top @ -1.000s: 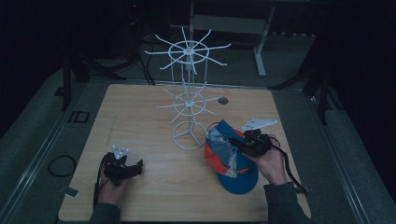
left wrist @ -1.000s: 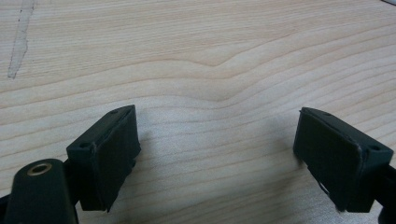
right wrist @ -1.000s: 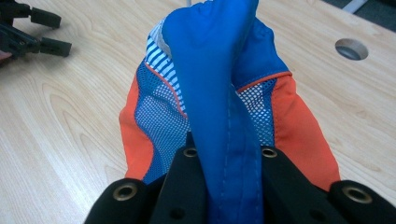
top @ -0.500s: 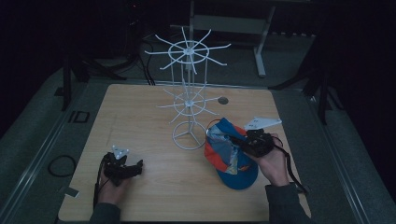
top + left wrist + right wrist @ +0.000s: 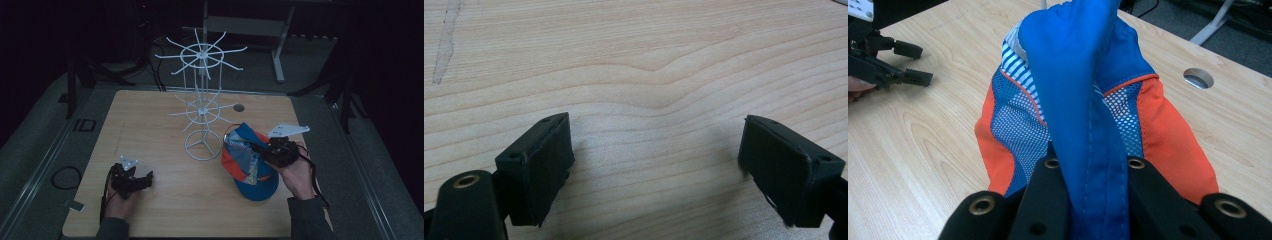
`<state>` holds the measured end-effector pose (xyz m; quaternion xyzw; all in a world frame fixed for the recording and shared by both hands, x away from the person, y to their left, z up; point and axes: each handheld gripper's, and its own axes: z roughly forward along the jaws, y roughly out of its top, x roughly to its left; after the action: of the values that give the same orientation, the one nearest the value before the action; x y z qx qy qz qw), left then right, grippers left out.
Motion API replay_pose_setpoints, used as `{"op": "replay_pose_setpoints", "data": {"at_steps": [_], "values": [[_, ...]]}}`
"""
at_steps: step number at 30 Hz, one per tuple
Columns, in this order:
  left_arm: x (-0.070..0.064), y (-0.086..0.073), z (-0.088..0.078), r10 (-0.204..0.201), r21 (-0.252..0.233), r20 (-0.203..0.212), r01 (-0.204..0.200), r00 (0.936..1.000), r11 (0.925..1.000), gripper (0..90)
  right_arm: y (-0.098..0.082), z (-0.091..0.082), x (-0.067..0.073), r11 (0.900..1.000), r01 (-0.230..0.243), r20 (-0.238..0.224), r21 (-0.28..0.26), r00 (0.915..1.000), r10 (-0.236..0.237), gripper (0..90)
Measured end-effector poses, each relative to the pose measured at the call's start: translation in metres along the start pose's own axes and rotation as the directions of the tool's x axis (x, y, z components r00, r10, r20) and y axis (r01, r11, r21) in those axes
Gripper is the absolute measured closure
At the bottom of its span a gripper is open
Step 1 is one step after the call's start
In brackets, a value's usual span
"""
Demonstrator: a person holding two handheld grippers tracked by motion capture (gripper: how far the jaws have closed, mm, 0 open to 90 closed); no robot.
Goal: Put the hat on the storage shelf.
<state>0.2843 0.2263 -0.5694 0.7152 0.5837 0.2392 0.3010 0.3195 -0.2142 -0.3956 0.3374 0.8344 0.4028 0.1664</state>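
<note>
At the near edge of a pale wooden table (image 5: 150, 125), two forearms come in from below, each hand holding one black two-jaw gripper. On the person's left, the left hand (image 5: 118, 201) rests low on the wood with the left gripper (image 5: 146, 180) pointing across the table toward the centre, a small grey plate on top; seen along its own jaws, the left gripper (image 5: 656, 170) stands spread wide, bare wood grain between the two pads and nothing gripped. On the person's right, the right hand (image 5: 299, 172) is raised slightly off the surface, its right gripper (image 5: 254, 148) aimed inward, a larger grey plate above it. That right gripper (image 5: 1093, 192) is clenched on a fold of blue fabric belonging to one cap (image 5: 1073, 95), blue with orange side panels and white mesh. The cap (image 5: 248, 165) hangs from the jaws, its blue brim touching the table just right of centre. Just beside it, toward the middle of the table, stands one white wire display rack (image 5: 202, 107), upright on a ring base, with two tiers of radiating prongs. One round cable hole (image 5: 239, 107) lies in the tabletop beyond the rack. Farther off, dark floor and metal frame legs.
</note>
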Motion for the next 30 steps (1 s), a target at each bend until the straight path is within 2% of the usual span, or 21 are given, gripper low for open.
{"op": "replay_pose_setpoints", "data": {"at_steps": [30], "values": [[0.000, 0.000, 0.000, -0.001, -0.003, -0.001, 0.001, 1.0000, 1.0000, 14.7, 0.007, -0.026, -0.006, 0.999, 0.003, 0.018, -0.044, 0.9998, -0.002, 88.1]]}}
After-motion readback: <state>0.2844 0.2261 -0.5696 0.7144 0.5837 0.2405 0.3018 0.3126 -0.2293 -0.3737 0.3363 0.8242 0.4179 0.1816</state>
